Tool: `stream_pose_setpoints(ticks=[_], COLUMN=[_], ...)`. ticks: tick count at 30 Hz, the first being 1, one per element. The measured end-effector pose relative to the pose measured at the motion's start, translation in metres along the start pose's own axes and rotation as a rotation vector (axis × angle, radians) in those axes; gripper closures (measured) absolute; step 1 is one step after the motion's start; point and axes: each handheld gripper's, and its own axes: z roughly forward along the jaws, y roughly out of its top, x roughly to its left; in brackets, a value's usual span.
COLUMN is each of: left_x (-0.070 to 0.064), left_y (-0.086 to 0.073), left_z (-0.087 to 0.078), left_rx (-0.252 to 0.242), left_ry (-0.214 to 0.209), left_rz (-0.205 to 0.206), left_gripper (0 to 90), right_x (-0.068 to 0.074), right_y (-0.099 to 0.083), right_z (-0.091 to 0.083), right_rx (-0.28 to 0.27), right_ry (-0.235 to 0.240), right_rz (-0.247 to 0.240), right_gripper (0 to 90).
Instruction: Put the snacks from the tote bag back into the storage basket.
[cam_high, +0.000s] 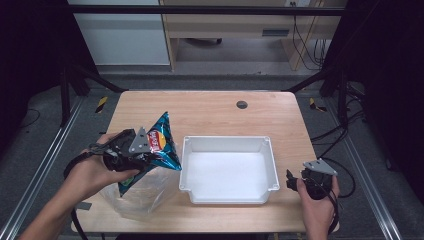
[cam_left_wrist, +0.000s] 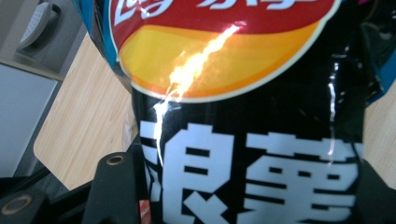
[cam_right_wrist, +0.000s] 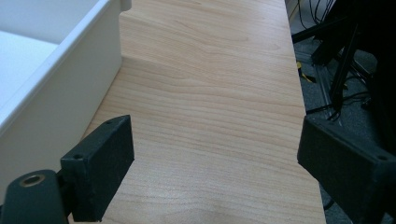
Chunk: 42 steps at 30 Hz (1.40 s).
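On the wooden tabletop (cam_high: 210, 112) my left tool (cam_high: 131, 150) pinches the chip bag (cam_high: 162, 142), lifted above a clear plastic bag (cam_high: 137, 192) with the white bin (cam_high: 227, 170) just to its right, and beyond the bin my right tool (cam_right_wrist: 215, 154) rests spread apart.

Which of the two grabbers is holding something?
The left gripper, beside the white bin: it is clamped on a shiny blue chip bag. The right gripper has its jaws wide apart over bare table.
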Motion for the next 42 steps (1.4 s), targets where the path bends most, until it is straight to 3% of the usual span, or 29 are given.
stream_pose_setpoints(ticks=[14,42], left_x=[-0.003,-0.008], left_y=[0.020,0.036], left_z=[0.005,0.015], left_rx=[-0.002,-0.010], left_ry=[-0.017,-0.040], left_rz=[0.025,0.055], left_gripper=[43.1,43.2], right_x=[-0.001,-0.001], right_y=[0.000,0.000], right_z=[-0.001,-0.001], right_rx=[-0.004,-0.002], right_ry=[0.004,0.003], right_rz=[0.009,0.008], right_gripper=[11.3,11.2])
